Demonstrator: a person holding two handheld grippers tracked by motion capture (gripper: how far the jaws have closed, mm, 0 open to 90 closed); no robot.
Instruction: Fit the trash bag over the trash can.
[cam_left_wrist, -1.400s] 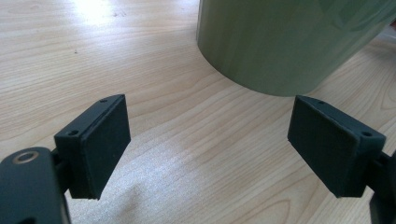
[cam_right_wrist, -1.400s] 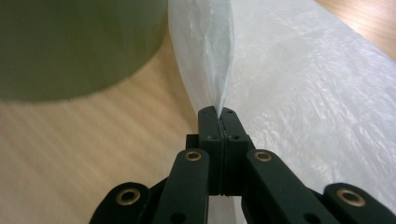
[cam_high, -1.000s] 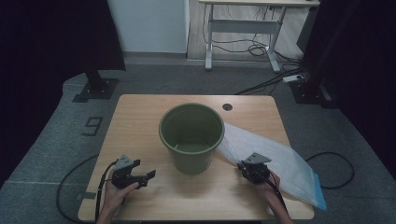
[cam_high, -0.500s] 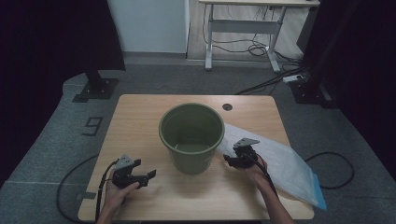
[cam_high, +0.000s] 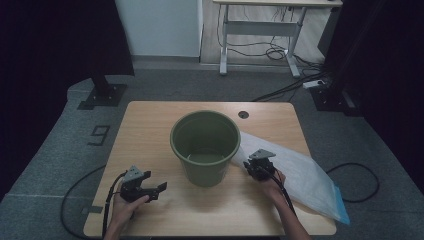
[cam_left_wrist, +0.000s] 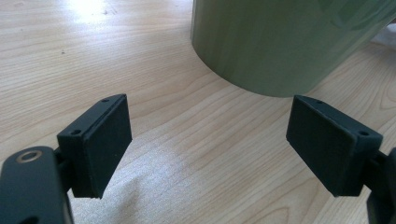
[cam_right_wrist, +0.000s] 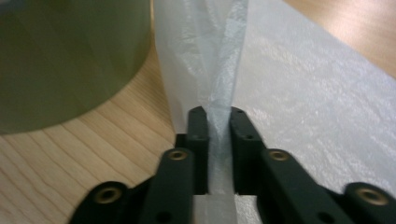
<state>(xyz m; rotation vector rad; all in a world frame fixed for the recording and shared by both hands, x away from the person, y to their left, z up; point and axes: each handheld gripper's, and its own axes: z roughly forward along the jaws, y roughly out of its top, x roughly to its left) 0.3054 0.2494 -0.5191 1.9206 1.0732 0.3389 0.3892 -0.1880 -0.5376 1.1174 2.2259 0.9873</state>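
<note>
My right claw (cam_right_wrist: 214, 122), just closed, pinches the bag (cam_high: 300, 172) beside the bucket (cam_high: 205, 146) on the bench (cam_high: 150, 125); left claw (cam_left_wrist: 210, 144) waits apart; next, probably, lifting it over the rim.

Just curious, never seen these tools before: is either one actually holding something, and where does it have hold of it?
The right gripper pinches a fold of the white plastic bag at its end beside the green bucket. The left gripper holds nothing.
</note>
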